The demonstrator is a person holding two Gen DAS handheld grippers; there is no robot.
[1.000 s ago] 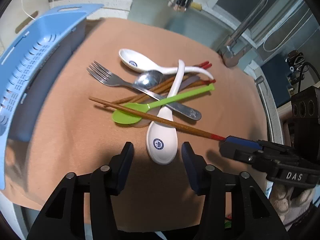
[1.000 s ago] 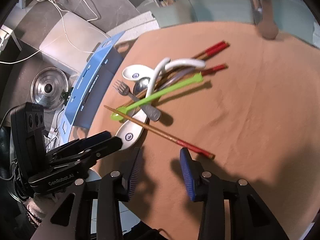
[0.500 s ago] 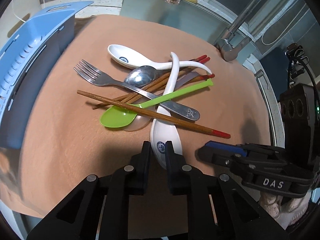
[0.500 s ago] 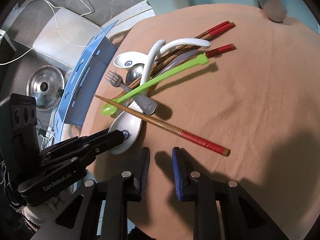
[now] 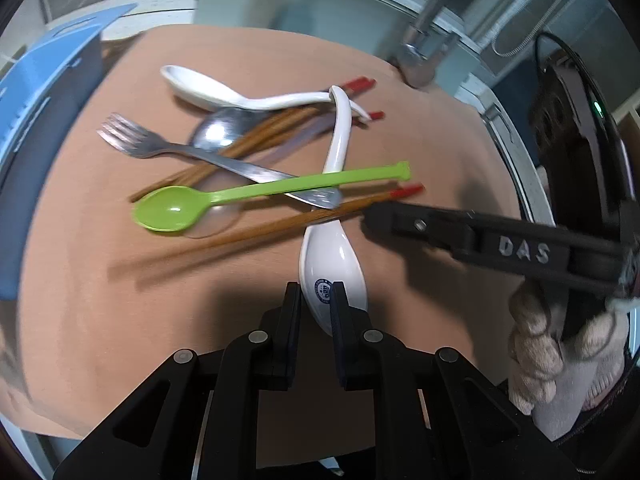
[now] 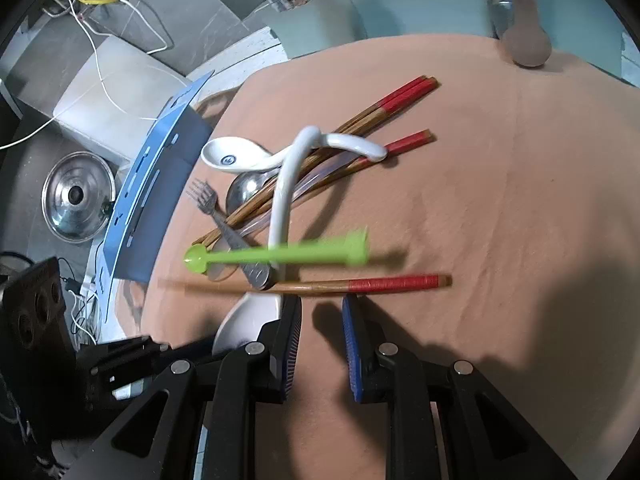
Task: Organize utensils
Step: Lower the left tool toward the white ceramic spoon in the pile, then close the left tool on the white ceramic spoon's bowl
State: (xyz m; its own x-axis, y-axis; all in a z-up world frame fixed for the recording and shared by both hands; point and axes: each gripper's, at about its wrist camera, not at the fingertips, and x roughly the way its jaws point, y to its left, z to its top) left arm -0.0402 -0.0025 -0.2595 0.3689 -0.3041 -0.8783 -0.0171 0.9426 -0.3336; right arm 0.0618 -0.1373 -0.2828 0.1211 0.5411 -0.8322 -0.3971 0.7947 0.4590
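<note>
A pile of utensils lies on a tan cloth (image 5: 120, 280). My left gripper (image 5: 316, 300) is shut on the bowl of a white ceramic spoon (image 5: 334, 258), seen also in the right wrist view (image 6: 280, 200). A red-tipped wooden chopstick (image 5: 280, 228) lies across that spoon; my right gripper (image 6: 320, 312) sits just short of it (image 6: 360, 284), narrowly open and empty. A green plastic spoon (image 5: 248, 196), a metal fork (image 5: 168, 148), a metal spoon (image 5: 224, 128), a second white spoon (image 5: 208, 90) and more chopsticks (image 6: 360, 124) make up the pile.
A blue slotted basket (image 5: 44, 92) stands at the cloth's left edge, also in the right wrist view (image 6: 156, 184). A tap base (image 5: 420, 64) and sink sit behind the cloth. A steel pot lid (image 6: 76, 196) lies beyond the basket.
My left gripper closed on the near white spoon's bowl and tugged it, swinging the chopstick and green spoon. My right gripper narrowed and moved up to the chopstick's red end.
</note>
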